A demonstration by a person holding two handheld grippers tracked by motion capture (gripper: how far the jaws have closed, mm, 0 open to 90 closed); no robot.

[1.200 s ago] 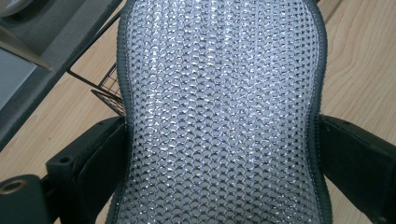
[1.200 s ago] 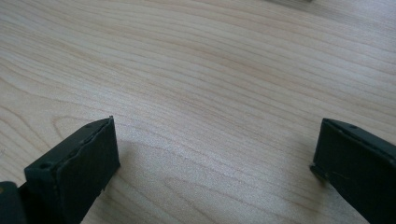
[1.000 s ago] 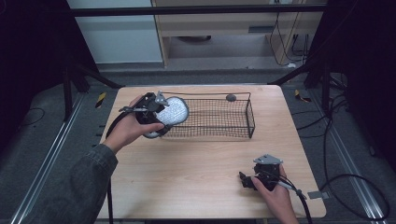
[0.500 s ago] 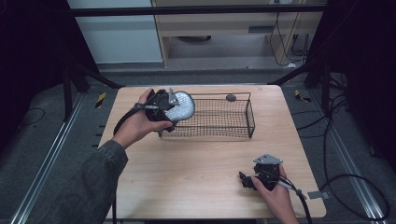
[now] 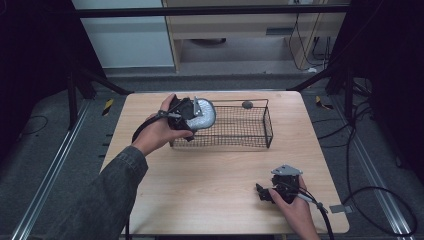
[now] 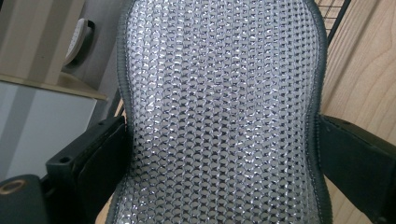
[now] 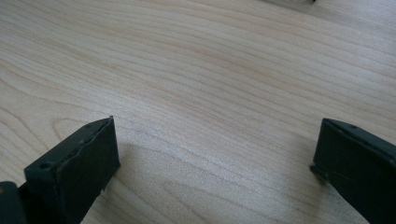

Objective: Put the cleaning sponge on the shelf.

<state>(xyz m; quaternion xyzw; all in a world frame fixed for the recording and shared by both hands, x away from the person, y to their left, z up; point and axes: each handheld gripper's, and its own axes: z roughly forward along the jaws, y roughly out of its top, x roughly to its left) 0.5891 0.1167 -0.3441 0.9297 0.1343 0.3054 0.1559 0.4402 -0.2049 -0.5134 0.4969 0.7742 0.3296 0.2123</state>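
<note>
Risk: your left gripper (image 5: 192, 114) fingers (image 6: 93, 158) pinch the silver mesh pad (image 6: 219, 116) above the wire basket's (image 5: 267, 127) left rim, centre frame, where it may snag; right gripper (image 5: 280, 187) rests spread on the desk (image 5: 210, 185).

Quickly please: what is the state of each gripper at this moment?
Left gripper: closed on the silver mesh pad, at the wire basket.
Right gripper: open, empty, low over the table.

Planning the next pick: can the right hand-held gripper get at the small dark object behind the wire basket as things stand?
Probably not directly: the right hand-held gripper rests open at the near edge, and the wire basket stands between it and the small dark object. It would need to go over or around.
</note>
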